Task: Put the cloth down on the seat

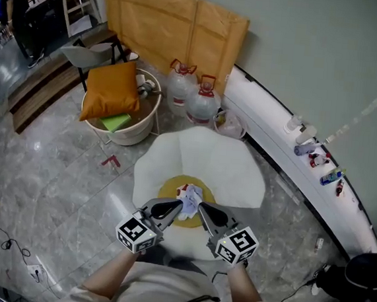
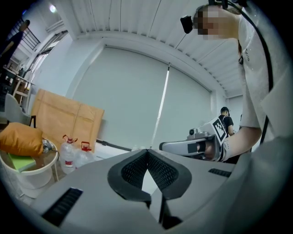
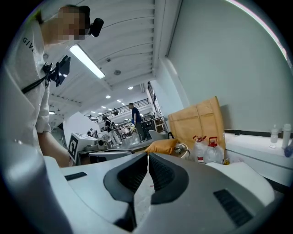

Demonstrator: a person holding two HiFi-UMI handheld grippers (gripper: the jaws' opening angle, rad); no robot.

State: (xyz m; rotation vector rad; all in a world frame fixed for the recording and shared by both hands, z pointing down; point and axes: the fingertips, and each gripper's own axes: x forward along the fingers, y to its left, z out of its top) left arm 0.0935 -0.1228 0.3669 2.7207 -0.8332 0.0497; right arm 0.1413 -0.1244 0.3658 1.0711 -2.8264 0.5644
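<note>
A white flower-shaped seat [image 1: 233,171] with a yellow centre [image 1: 169,188] stands on the grey floor right in front of me. A crumpled white cloth [image 1: 189,196] with red bits sits over the yellow centre, bunched between the two gripper tips. My left gripper [image 1: 179,206] meets it from the left and my right gripper [image 1: 200,206] from the right. In the left gripper view the jaws [image 2: 147,151] meet at the tip with pale cloth [image 2: 149,180] showing between them. The right gripper [image 3: 148,155] is shut the same way on a thin pale strip of cloth [image 3: 145,192].
A white tub [image 1: 137,132] holding an orange cushion [image 1: 111,90] stands to the back left beside a grey chair [image 1: 85,54]. Two water jugs [image 1: 203,102] and a cardboard sheet [image 1: 174,26] lean at the wall. A curved white ledge [image 1: 276,132] with bottles runs along the right. Cables [image 1: 7,246] lie on the floor at left.
</note>
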